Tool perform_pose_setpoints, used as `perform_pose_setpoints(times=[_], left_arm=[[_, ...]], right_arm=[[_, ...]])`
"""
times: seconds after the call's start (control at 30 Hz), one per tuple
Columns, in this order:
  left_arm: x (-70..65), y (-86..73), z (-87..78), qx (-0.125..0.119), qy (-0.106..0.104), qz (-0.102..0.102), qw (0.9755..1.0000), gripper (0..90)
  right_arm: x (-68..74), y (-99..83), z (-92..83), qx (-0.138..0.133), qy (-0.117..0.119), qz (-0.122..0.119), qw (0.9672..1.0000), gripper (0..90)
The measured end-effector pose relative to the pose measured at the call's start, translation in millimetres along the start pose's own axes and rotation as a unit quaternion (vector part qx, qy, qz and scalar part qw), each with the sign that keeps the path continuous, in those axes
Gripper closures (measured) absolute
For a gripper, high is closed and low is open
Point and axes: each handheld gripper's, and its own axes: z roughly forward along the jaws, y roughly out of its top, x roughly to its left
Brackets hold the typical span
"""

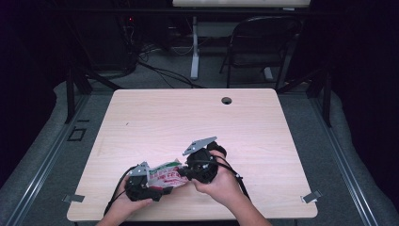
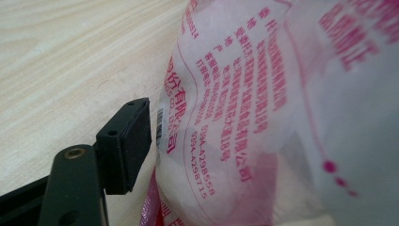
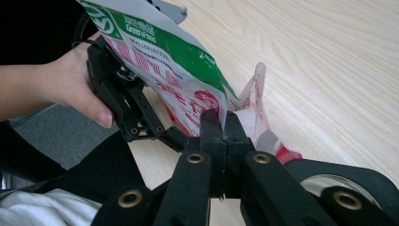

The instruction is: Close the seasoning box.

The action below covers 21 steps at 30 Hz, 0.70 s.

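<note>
the right gripper (image 3: 225, 123) is seen pressed together on the edge of a printed plastic bag (image 3: 188, 70). the left gripper (image 1: 143, 182) is spread — one pad (image 2: 136, 141) seemingly just beside the bag, low above the wooden table (image 1: 188, 117).

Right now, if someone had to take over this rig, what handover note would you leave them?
Right gripper: jaws shut on the edge of the printed plastic bag, holding it just above the table.
Left gripper: at the bag's other end, jaws open; one pad stands beside the film, and no clamp is visible.
Done: bag lifted between both hands at the near edge.
Left: probably regrip with the left; whether the bag is opened cannot be told.
</note>
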Motion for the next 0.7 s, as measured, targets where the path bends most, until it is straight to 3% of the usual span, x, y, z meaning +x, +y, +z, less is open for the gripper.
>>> perform_pose_setpoints(times=[0.53, 0.63, 0.67, 0.7], left_arm=[[5.1, -8.7, 13.5, 0.006, -0.014, -0.008, 0.9999, 29.1], [3.5, -10.5, 16.0, 0.016, -0.007, 0.0, 0.9998, 29.6], [2.5, -10.9, 15.9, 0.019, 0.002, 0.015, 0.9997, 30.2], [2.1, -11.0, 15.9, 0.02, 0.003, 0.018, 0.9996, 31.0]], right_arm=[[-0.4, 0.0, 1.8, 0.002, 0.003, -0.001, 1.0, 90.0], [-0.5, 0.3, 2.3, 0.007, 0.002, -0.005, 1.0, 90.0], [-1.0, 0.2, 2.8, 0.005, 0.003, -0.007, 1.0, 90.0], [-1.4, 0.3, 3.2, 0.005, 0.006, -0.005, 1.0, 90.0]])
